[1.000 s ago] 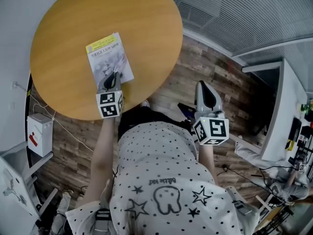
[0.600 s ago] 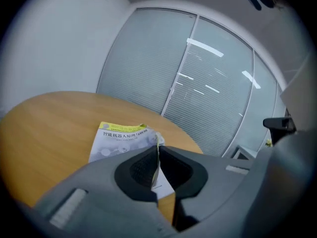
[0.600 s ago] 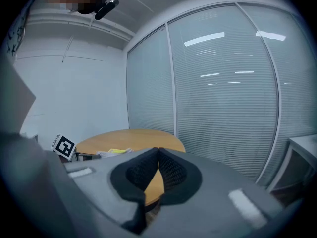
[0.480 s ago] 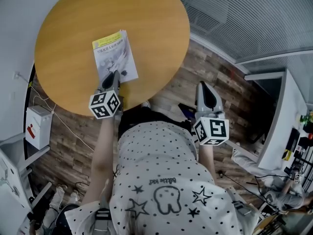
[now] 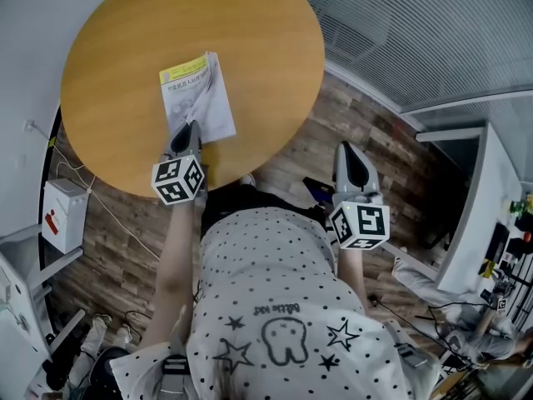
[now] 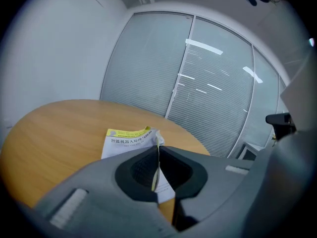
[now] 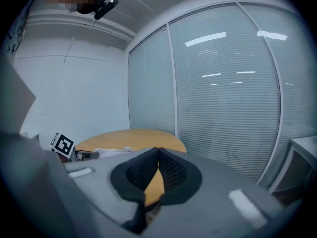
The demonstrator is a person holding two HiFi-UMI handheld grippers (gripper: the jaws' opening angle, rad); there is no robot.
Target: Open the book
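Observation:
A thin book with a yellow strip at its top lies on the round wooden table. My left gripper is at the book's near edge, shut on the front cover. In the left gripper view the cover stands on edge, pinched between the jaws of the left gripper, and the book's pages lie flat beyond. My right gripper hangs off the table over the floor. In its own view the right gripper is shut with nothing in it.
A white box sits on the wood floor left of the table. A white desk with clutter stands at the far right. Glass walls with blinds run behind the table. The person's dotted shirt fills the lower middle.
The left gripper has risen a little and rolled, and the cover's free edge has lifted off the book. The right gripper has stayed where it was.

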